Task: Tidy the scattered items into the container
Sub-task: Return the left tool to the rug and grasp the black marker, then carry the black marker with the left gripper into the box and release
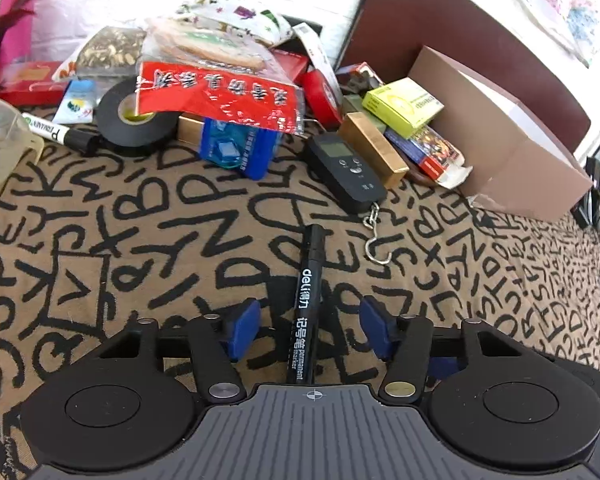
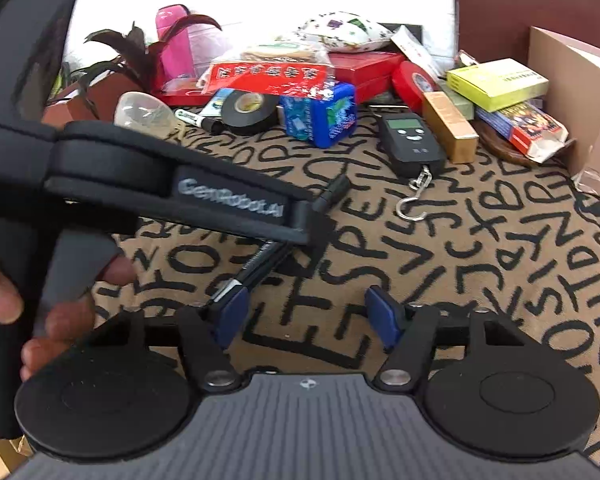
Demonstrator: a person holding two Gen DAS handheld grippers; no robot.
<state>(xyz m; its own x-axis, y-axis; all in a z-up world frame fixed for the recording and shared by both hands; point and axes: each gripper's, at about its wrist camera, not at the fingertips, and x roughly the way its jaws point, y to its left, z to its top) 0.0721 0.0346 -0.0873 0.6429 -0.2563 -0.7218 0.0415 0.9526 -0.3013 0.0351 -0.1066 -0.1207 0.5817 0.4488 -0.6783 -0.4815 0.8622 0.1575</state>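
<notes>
fingers [image 1: 244,326] of left gripper [image 1: 308,326] straddle black marker [image 1: 309,292], untouched.

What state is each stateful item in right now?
left gripper: open, straddling the marker
right gripper: open, holding nothing
black deli marker: capped, flat on the cloth
cardboard box: open, tipped on its side
hanging scale: display blank

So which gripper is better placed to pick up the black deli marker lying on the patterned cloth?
Left. The black deli permanent marker lies between the open left gripper. The right gripper, also open, has only cloth between its pads.
</notes>
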